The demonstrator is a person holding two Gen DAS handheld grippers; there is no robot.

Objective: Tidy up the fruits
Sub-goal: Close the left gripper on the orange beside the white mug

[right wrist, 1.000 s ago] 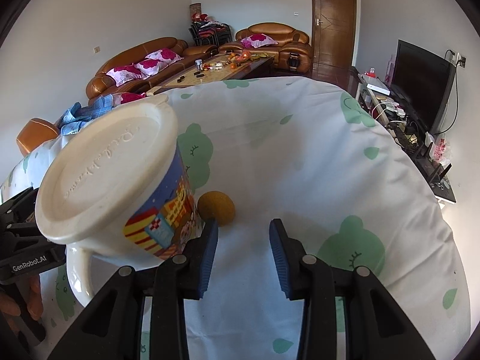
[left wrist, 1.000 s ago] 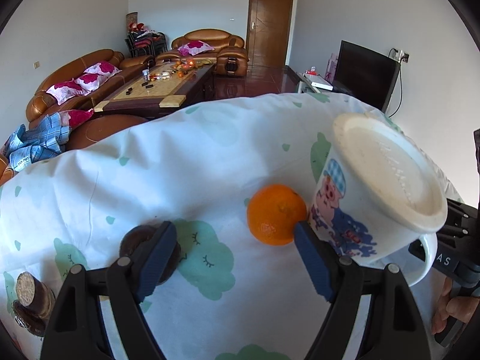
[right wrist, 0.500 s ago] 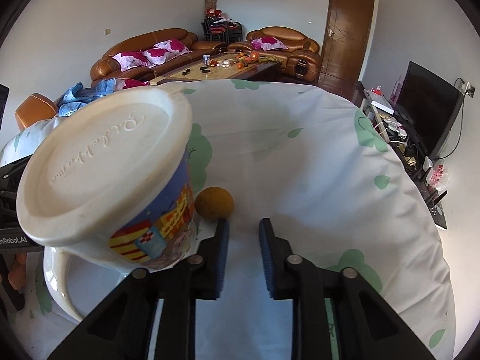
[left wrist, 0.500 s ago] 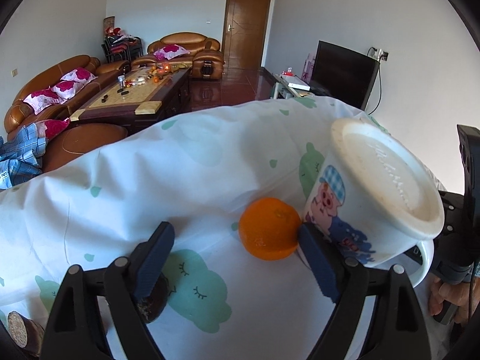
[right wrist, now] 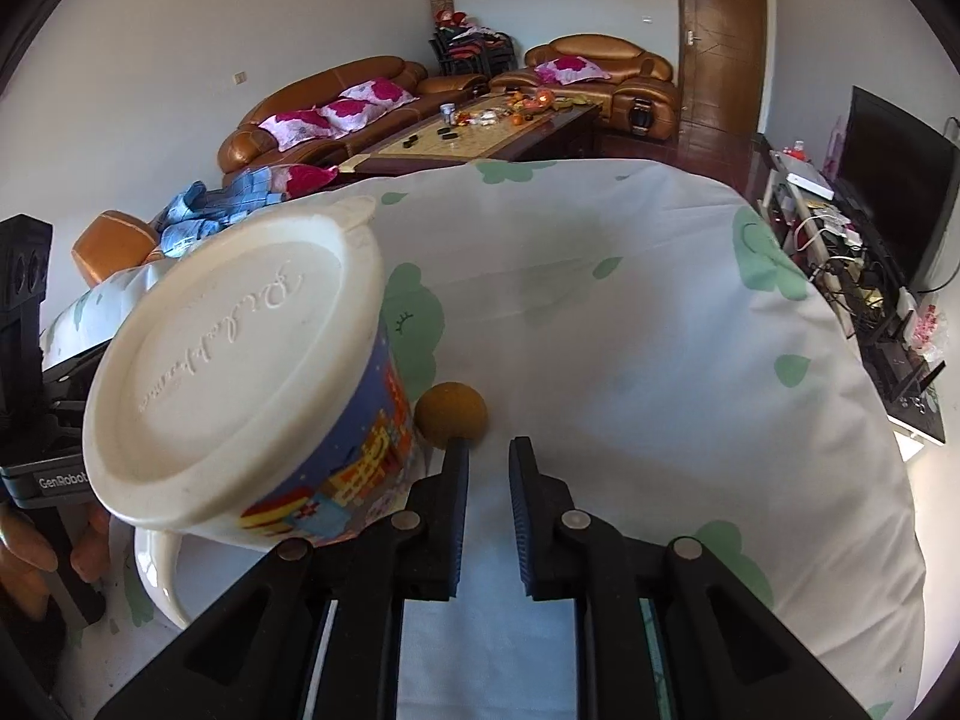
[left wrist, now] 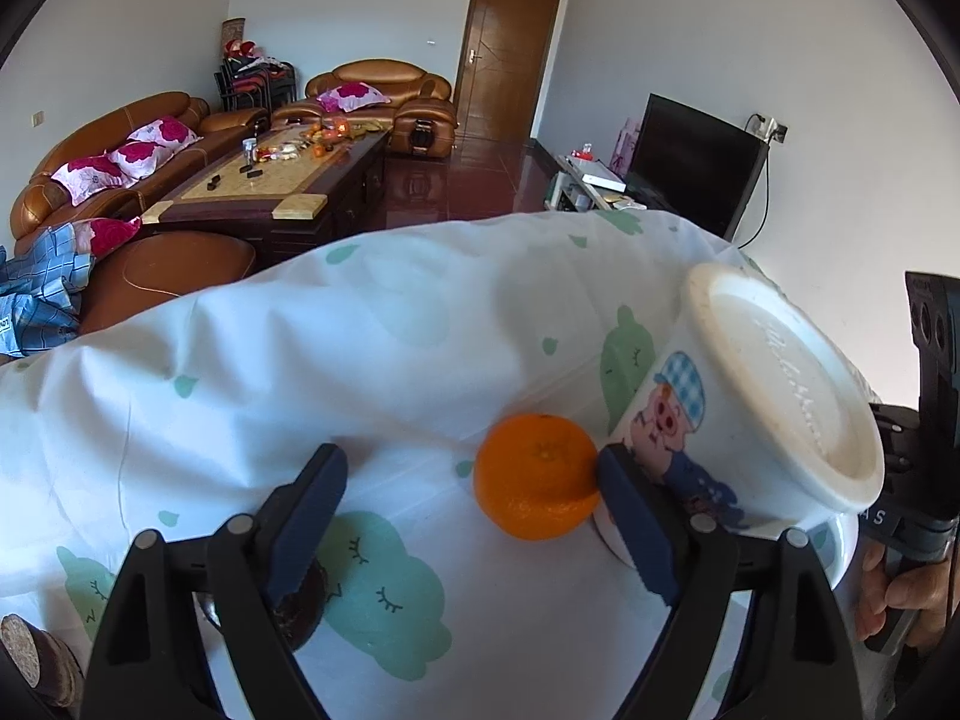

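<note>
An orange (left wrist: 536,476) lies on the cloud-print cloth (left wrist: 300,360), against a big white cartoon mug with a lid (left wrist: 762,414). My left gripper (left wrist: 468,516) is open wide; its right finger (left wrist: 630,516) touches the orange, and the orange sits inside the gap. A dark brown fruit (left wrist: 300,600) lies under the left finger. In the right wrist view the mug (right wrist: 240,396) fills the left, and a small tan round fruit (right wrist: 451,415) lies beyond it. My right gripper (right wrist: 487,480) has a narrow gap and holds nothing, just short of that fruit.
A brown cork-like object (left wrist: 30,654) sits at the far left edge. The table drops off at its far edge (right wrist: 600,168) and right edge (right wrist: 870,420). Sofas, a coffee table and a TV stand beyond.
The right gripper's fingers have closed from a wide gap to a narrow one. The left gripper has shifted so the orange sits against its right finger; the dark fruit is now under its left finger.
</note>
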